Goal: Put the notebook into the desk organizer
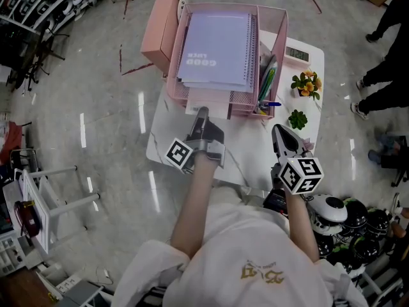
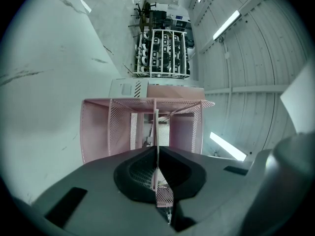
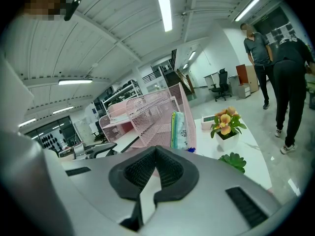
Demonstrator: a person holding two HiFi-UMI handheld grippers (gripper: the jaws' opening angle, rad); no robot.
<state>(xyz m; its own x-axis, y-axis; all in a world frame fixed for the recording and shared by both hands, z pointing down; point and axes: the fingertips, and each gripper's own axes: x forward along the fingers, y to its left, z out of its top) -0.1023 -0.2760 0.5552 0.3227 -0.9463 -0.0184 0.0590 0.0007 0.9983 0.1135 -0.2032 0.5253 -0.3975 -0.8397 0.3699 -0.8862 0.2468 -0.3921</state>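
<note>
Left tool: my left gripper [image 1: 202, 112] was clamped tight, its pads pressed on a thin pink mesh panel [image 2: 164, 196] seen edge-on. The panel appeared to belong to the front of the desk organizer [image 1: 281, 27], on its 6 o'clock side.
Right tool: my right gripper [image 1: 276, 128] hung at the table's 4 o'clock with its jaws drawn together and nothing between them.
Notebook: the notebook [image 1: 214, 43] lay flat across the organizer's top tier between the pink side walls, with its spiral toward 3 o'clock. I judged it already seated there.
Organizer: it stood at 12 o'clock on the white table [image 1: 166, 139], with pens [image 1: 265, 85] upright in its 3 o'clock compartment.
Risk, drag: the organizer looked light and the tabletop smooth. A pull on the pinched mesh could have slid the whole organizer toward me instead of moving only that part.
Risk, tip: an upward tug at the front could have rocked the organizer back, shed the notebook off the top and spilled the pens.
Risk, mesh: with the jaws that tight, twisting my wrist could have bent the thin panel.
Risk, right side: the succulent [image 1: 297, 119] sat just beside my idle gripper and the flower pot [image 1: 306, 84] was near at 2 o'clock. A careless swing could have knocked either one over.
</note>
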